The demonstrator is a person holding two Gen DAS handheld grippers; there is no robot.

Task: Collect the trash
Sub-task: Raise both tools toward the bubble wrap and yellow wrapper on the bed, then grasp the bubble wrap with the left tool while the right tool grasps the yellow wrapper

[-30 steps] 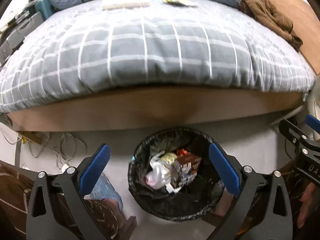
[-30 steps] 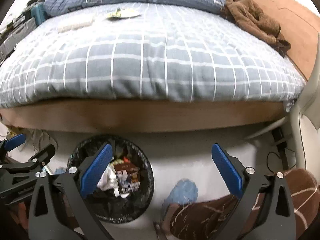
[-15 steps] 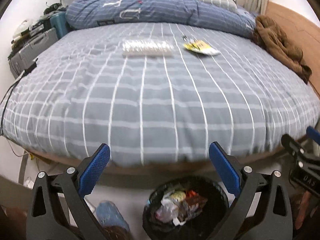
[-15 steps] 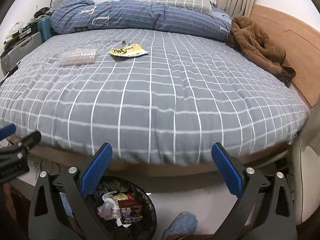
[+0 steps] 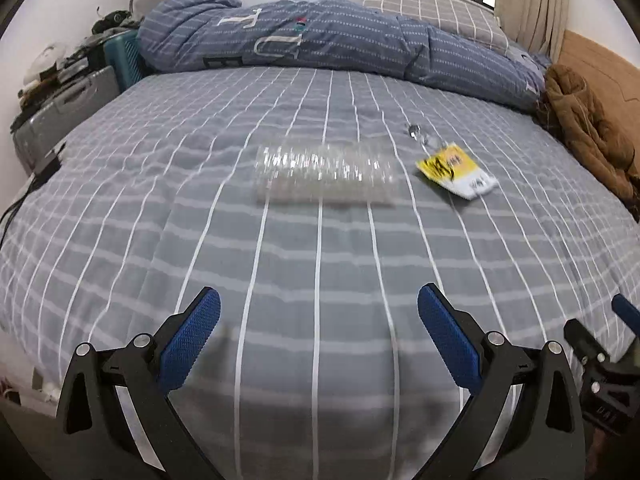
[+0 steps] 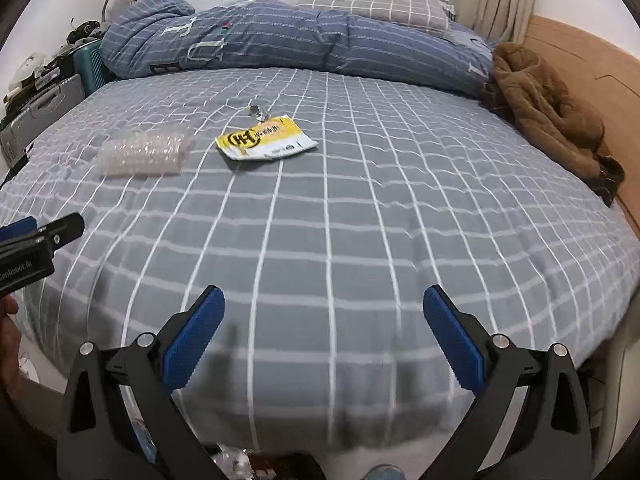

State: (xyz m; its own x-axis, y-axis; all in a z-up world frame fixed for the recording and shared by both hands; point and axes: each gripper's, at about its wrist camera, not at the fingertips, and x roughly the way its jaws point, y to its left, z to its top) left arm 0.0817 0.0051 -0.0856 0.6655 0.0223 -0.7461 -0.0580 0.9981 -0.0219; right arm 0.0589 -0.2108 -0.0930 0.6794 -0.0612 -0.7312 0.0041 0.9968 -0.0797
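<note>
A clear ridged plastic tray [image 5: 326,174] lies on the grey checked bed, ahead of my left gripper [image 5: 318,340]. A yellow and white wrapper [image 5: 456,170] lies to its right, with a small crumpled clear piece [image 5: 420,136] behind it. In the right wrist view the tray [image 6: 144,152] is at the left, the wrapper [image 6: 264,142] is in the middle and the clear piece [image 6: 256,111] is just beyond. My right gripper [image 6: 324,338] is over the bed's near edge. Both grippers are open and empty. The trash bin is almost hidden below the bed edge.
A blue striped duvet [image 5: 340,40] is bunched across the back of the bed. A brown jacket [image 6: 548,112] lies at the right by the wooden headboard [image 6: 592,64]. Suitcases [image 5: 68,108] stand at the left. Bin contents [image 6: 232,460] peek out at the bottom.
Both grippers have risen from the black trash bin on the floor to above the bed and moved forward. The bin has dropped out of view and the tray and wrapper are nearer.
</note>
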